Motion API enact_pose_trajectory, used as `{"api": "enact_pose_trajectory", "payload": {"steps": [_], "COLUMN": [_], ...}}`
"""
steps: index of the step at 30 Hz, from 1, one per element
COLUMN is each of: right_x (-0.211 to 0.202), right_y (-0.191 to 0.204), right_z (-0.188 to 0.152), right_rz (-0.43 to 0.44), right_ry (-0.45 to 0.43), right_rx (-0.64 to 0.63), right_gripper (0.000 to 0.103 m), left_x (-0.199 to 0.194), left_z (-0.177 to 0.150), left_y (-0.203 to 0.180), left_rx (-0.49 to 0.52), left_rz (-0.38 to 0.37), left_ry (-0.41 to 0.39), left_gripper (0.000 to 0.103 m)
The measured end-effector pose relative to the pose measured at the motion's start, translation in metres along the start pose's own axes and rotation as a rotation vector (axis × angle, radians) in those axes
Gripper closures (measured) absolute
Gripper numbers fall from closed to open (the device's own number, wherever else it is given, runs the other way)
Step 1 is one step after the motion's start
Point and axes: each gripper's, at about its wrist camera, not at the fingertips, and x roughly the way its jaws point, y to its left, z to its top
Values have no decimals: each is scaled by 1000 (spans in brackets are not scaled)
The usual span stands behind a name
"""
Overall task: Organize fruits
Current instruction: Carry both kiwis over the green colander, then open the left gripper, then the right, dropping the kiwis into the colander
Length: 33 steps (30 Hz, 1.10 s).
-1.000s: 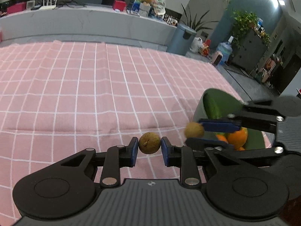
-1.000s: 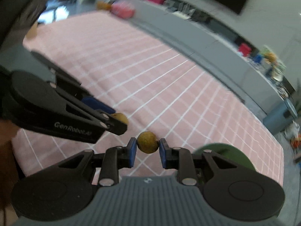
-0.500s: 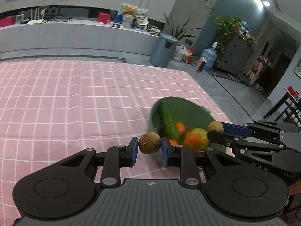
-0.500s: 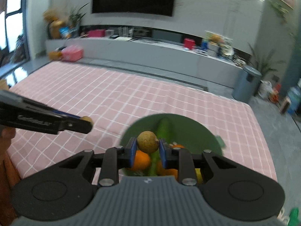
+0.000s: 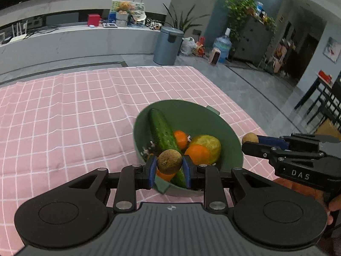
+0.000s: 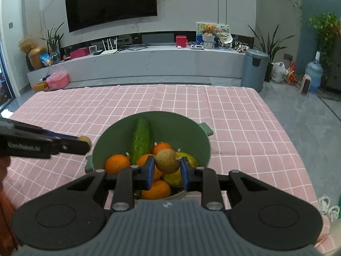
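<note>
Two grippers, left gripper and right gripper, each pinching a small brown fruit, green bowl holding cucumber, oranges, bowl's near rim hidden.

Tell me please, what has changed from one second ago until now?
Both grippers carried their fruits from over the pink cloth to the green bowl: left gripper and right gripper now hover at its near rim. Each small brown fruit stayed clamped; nothing was released.
</note>
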Motion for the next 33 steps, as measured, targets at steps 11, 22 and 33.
{"api": "enact_pose_trajectory", "payload": {"steps": [11, 22, 33], "right_x": [35, 41, 40], "right_y": [-9, -13, -14], "right_z": [0, -1, -2], "right_rz": [53, 71, 69], "right_ry": [100, 124, 116], "right_rx": [61, 98, 107], "right_gripper": [81, 81, 81], "left_x": [36, 53, 58], "left_z": [-6, -14, -14], "left_y": [-28, -44, -51], "left_rx": [182, 246, 269], "left_rz": [-41, 26, 49], "left_ry": [108, 191, 219], "left_gripper": [74, 74, 74]}}
